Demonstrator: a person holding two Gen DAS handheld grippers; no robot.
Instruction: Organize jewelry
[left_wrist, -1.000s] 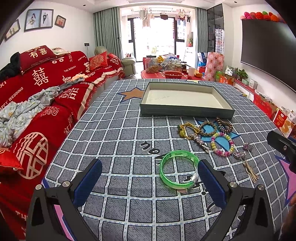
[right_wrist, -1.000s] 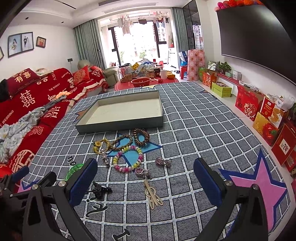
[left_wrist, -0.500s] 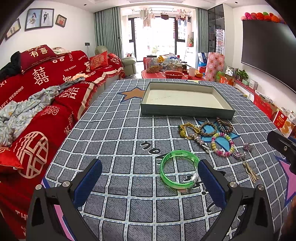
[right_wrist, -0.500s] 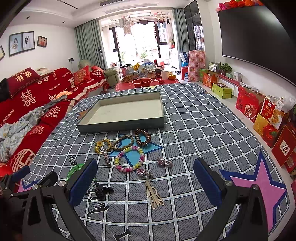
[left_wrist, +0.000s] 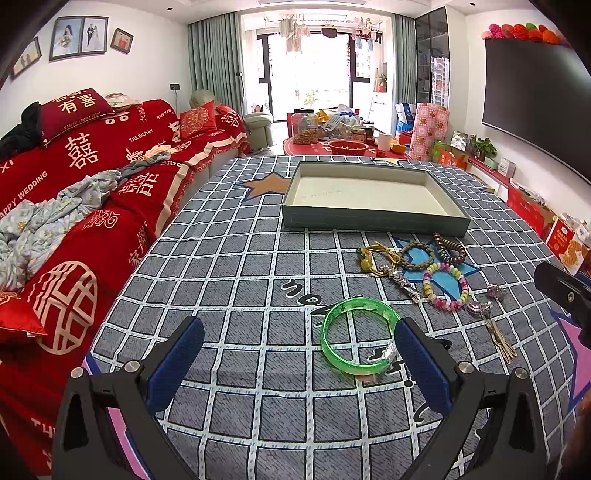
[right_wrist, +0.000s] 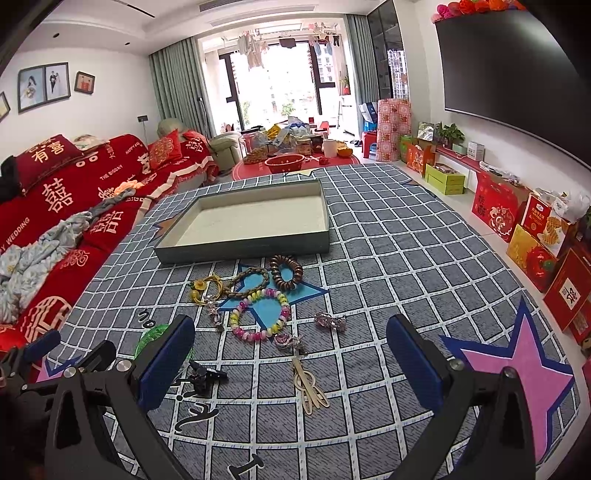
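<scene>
Jewelry unsorted on checked cloth (left_wrist: 236, 295); nothing has moved over the last second, task not begun. Grey tray (left_wrist: 373, 220) empty, beyond the pile. Left gripper (left_wrist: 299, 363) jaws wide apart, holding nothing, hovering as before. Right gripper (right_wrist: 290, 360) likewise spread, empty. Green bangle (left_wrist: 356, 338) lies by the left gripper's right finger, likely first pick. Bead bracelet (right_wrist: 260, 314) mid-pile, near tray. Gold hairpin (right_wrist: 310, 389) nearest right gripper.

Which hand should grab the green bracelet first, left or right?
Probably the left. The green bangle lies just ahead of the open left gripper, beside its right finger. From the right gripper, also open, the bangle is off to the side, mostly hidden behind its left finger.
</scene>
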